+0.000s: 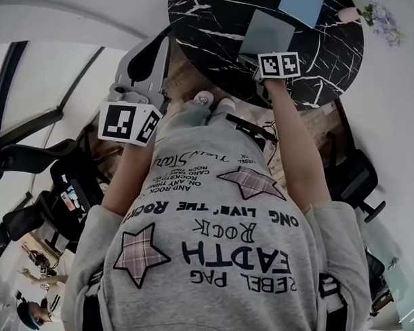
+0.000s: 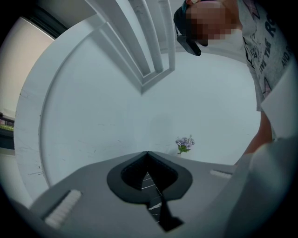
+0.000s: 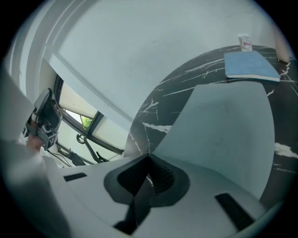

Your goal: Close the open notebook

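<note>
Most of the head view is filled by the person's grey sweatshirt (image 1: pixel 217 250), and the near edge of the counter (image 1: pixel 205 19) is cut off by it. The round counter is black with white veins and is set against a white wall (image 2: pixel 116 107). Purple flowers (image 2: pixel 185 144) are seen by the wall.

The notebook (image 3: pixel 223 135) lies flat on the counter just ahead of the right gripper (image 3: pixel 148 158). Only one plain pale grey face is shown, and whether it is open cannot be told. A blue book (image 3: pixel 251 65) lies beyond it.

The jaws of the right gripper and of the left gripper (image 2: pixel 147 155) are pressed together, with nothing held.
</note>
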Available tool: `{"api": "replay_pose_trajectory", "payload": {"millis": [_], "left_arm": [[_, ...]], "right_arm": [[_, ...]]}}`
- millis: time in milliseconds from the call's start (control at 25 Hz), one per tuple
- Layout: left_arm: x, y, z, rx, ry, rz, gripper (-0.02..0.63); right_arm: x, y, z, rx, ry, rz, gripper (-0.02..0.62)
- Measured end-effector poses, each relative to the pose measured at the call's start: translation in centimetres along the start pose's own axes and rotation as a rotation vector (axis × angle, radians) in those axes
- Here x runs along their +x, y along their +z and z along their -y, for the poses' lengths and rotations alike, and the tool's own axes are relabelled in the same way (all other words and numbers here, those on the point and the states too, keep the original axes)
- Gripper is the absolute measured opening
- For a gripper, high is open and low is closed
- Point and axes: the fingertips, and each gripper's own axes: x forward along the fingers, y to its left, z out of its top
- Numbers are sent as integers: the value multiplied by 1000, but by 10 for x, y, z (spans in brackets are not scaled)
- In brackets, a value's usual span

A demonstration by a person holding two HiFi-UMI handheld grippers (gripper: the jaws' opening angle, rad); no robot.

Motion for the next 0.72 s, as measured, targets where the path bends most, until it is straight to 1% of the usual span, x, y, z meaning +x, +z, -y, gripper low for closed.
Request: {"api": "replay_pose_trajectory", "payload": {"millis": [320,520,560,640,720], "left_arm": [[-2,-3,-1,-6,-2,-5,9],[-1,1,-3,-8,5,10,9],[-1,2,-3,-7,3,13,9],[0,3,-2,-4,-8,15,9],[1,4,-2,-2,-18,16,9]], "right_arm": [[7,-2,5,45,6,-32,17],[4,0,1,78,37,-13,18],[3,1,-1,81,47,-3,23],[-2,3,-8,80,70,14,63],[-9,5,-17,77,93,30,69]]}}
